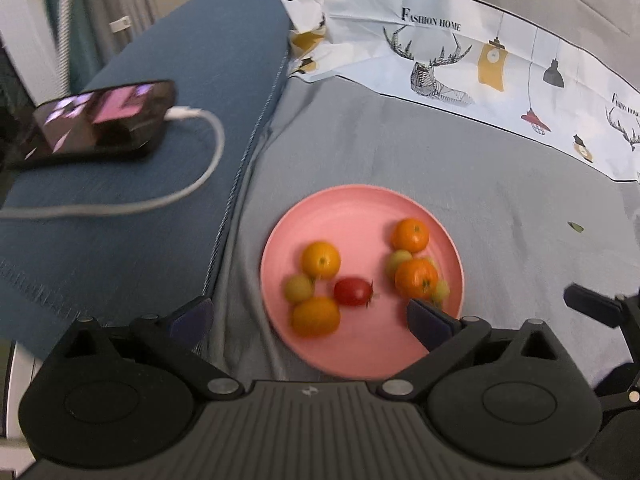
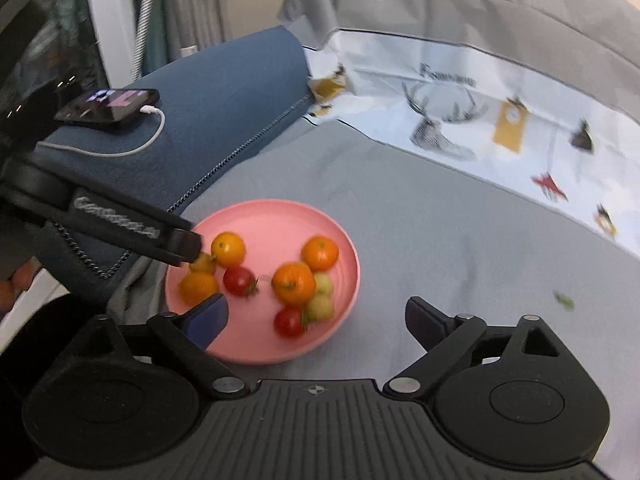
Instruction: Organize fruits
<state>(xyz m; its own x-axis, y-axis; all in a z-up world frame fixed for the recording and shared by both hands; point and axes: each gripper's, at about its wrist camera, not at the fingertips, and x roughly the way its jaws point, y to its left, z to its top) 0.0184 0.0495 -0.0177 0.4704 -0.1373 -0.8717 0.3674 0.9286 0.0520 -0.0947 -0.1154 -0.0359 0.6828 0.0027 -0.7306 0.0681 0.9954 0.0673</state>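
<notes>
A grey sheet (image 1: 420, 168) covers a bed, creased near its left edge. Along the far side lies a white cloth (image 1: 460, 60) printed with deer heads, hanging lamps and the words "Fashion Home". To the left a blue cushion (image 1: 152, 168) with a zip along its edge carries a dark phone (image 1: 100, 120), its screen lit, with a white cable (image 1: 192, 176) plugged in and looping across the cushion. Pale curtains and a white wall stand beyond.

A pink plate (image 1: 352, 212) sits on the sheet just beside the cushion. On it lie four oranges, among them one at the far right (image 1: 410, 235) and one at the near left (image 1: 316, 316), along with small yellow-green fruits (image 1: 298, 288) and a red tomato (image 1: 353, 291). The right wrist view shows a second tomato (image 2: 289, 322) at the near edge of the plate.

The left gripper (image 1: 308, 316) has its jaws wide apart over the near side of the plate, pressing on nothing. The right gripper (image 2: 316, 316) also has its jaws spread wide, with nothing clamped.

Both views are blurred, so the small pale fruits cannot be named for certain. One of them is half hidden behind an orange. A small green scrap (image 1: 575, 227) on the sheet to the right is too small to make out.
</notes>
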